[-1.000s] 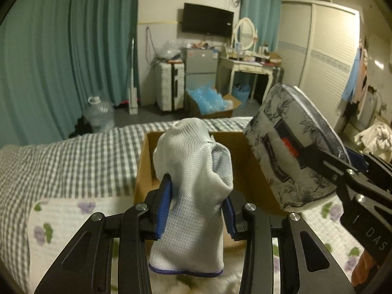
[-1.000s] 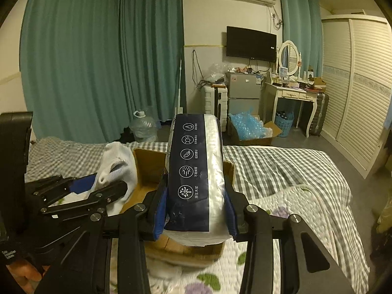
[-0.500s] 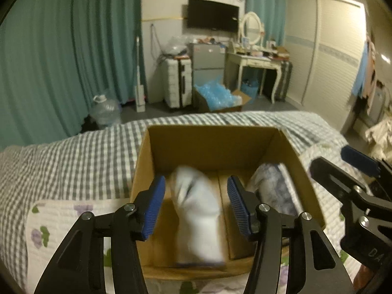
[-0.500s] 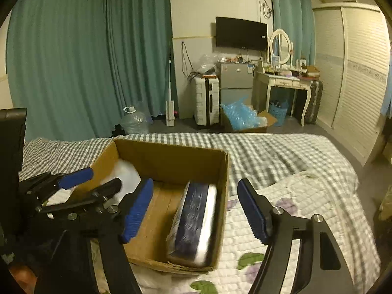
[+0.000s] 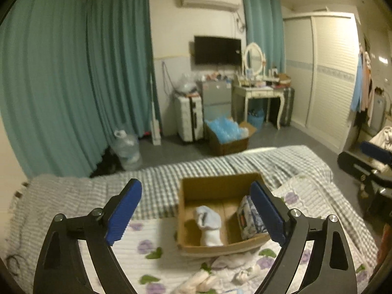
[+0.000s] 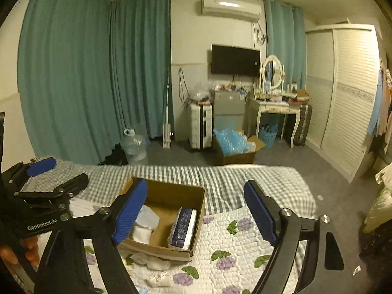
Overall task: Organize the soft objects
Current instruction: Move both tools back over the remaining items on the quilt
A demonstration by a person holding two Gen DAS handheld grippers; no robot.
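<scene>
A brown cardboard box [image 5: 215, 183] sits on the bed, also in the right wrist view [image 6: 171, 193]. Inside lie a white glove [image 5: 209, 225] on the left and a floral-print tissue pack [image 5: 248, 216] on the right; in the right wrist view the glove [image 6: 144, 225] and the pack [image 6: 183, 227] show too. My left gripper [image 5: 198, 214] is open and empty, raised above and behind the box. My right gripper [image 6: 196, 213] is open and empty, also raised. More small white soft items [image 5: 203, 279] lie on the quilt in front of the box.
The bed has a floral quilt [image 6: 232, 257] and a grey checked blanket [image 5: 73, 196]. Beyond the bed stand a water jug [image 5: 127, 149], a suitcase [image 5: 188, 120], a box of blue plastic [image 5: 227, 134], a dressing table [image 5: 262, 93] and a wardrobe [image 5: 328, 78].
Both grippers opened and dropped the glove and the tissue pack into the box, then pulled up and back away from it.
</scene>
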